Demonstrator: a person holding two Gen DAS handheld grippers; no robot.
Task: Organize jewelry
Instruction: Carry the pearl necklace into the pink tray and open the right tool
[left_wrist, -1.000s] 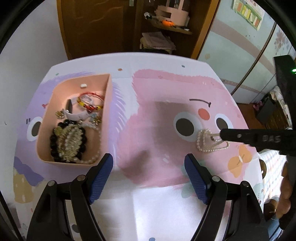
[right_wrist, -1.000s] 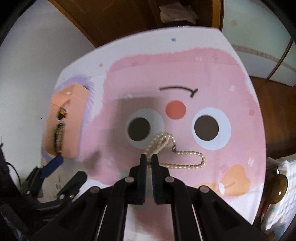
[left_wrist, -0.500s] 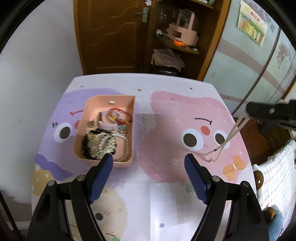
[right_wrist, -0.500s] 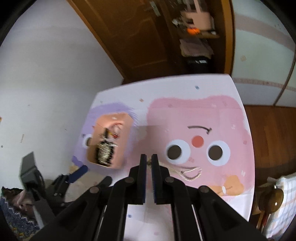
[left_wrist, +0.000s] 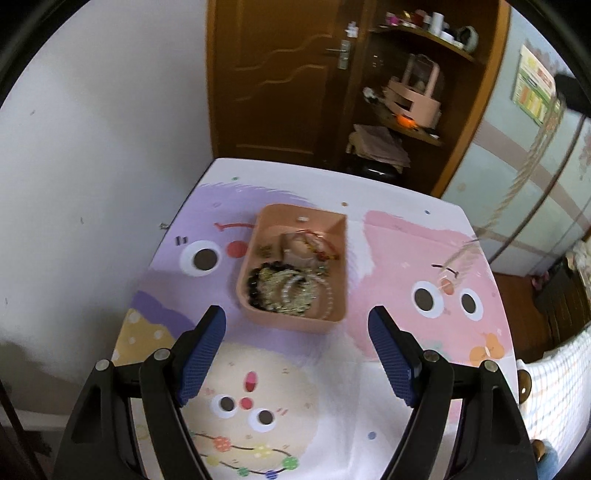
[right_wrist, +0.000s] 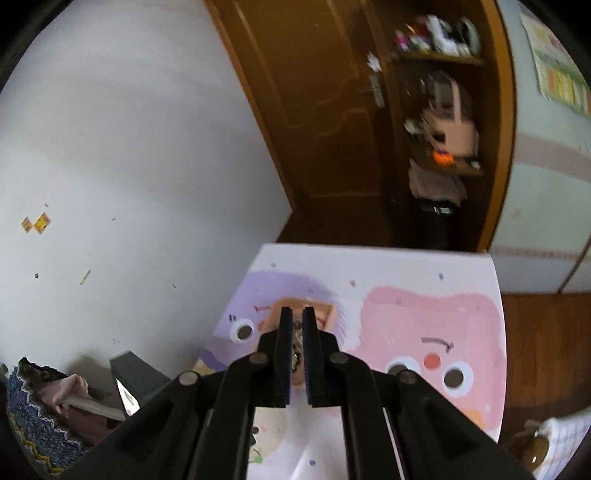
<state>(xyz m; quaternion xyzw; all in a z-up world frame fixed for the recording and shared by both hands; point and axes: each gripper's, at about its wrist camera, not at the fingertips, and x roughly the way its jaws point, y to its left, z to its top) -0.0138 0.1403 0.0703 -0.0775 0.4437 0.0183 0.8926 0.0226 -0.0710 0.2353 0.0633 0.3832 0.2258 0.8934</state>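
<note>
A pink tray (left_wrist: 295, 317) holding several bracelets and bead strings sits on the cartoon-printed table (left_wrist: 295, 192). My left gripper (left_wrist: 295, 321) hovers open above the tray's near edge with nothing between its blue pads. At the top right of the left wrist view, my right gripper (left_wrist: 567, 92) is shut on a pearl necklace (left_wrist: 524, 170). The necklace hangs as a blurred strand, and its lower end swings just above the pink face print. In the right wrist view the shut right gripper (right_wrist: 297, 314) is high above the table, with the tray (right_wrist: 327, 314) partly hidden behind its fingers.
A white wall runs along the table's left side. Behind the table are a wooden door (left_wrist: 280, 74) and shelves with a pink organizer (left_wrist: 413, 99). A checked cloth (left_wrist: 554, 369) lies at the right. A person's sleeve (right_wrist: 40, 417) shows at the lower left.
My right gripper has lifted the pearl necklace off the pink face print, high into the air. The left gripper has risen and drawn back, still open, so the tray looks smaller and more central.
</note>
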